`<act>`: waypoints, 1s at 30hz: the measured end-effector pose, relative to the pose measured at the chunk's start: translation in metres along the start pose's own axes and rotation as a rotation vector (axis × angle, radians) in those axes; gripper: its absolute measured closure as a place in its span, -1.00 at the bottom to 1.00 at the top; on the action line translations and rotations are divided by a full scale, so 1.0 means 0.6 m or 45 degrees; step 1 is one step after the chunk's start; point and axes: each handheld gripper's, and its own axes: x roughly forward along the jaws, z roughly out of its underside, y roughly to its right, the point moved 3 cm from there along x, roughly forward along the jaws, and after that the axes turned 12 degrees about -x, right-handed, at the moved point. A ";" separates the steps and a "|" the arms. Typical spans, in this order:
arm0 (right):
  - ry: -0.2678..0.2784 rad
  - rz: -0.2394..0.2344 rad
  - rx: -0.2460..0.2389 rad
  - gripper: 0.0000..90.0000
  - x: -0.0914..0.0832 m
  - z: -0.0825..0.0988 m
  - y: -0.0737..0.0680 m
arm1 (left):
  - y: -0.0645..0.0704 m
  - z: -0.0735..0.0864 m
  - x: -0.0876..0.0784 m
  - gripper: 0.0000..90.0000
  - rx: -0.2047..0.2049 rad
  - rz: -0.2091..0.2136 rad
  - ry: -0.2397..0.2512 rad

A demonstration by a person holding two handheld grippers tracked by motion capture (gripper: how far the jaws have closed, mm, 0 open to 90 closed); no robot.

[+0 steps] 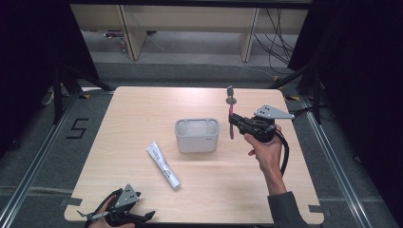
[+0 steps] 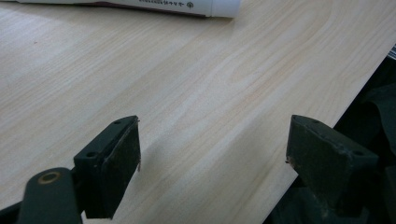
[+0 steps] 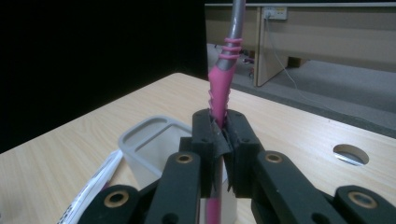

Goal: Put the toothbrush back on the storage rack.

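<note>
High view: toothbrush (image 1: 230, 110) upright beside bin (image 1: 197, 135).

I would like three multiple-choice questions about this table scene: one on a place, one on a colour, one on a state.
1. Where does the toothpaste tube lie?
A. inside the grey container
B. on the table, left of the grey container in the high view
C. in the left gripper

2. What colour is the toothbrush handle at the grip?
A. pink
B. green
C. yellow

3. How is the left gripper?
A. shut on the tube
B. shut on nothing
C. open, nothing between its fingers

Key: 1 B, the tube lies flat on the wood beside the container. 2 A, pink shows above the right gripper. 3 C, bare table shows in the gap.
</note>
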 end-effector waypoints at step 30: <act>-0.030 -0.001 -0.009 0.86 0.099 -0.032 0.008 | 0.001 0.000 0.000 -0.62 0.001 0.005 -0.001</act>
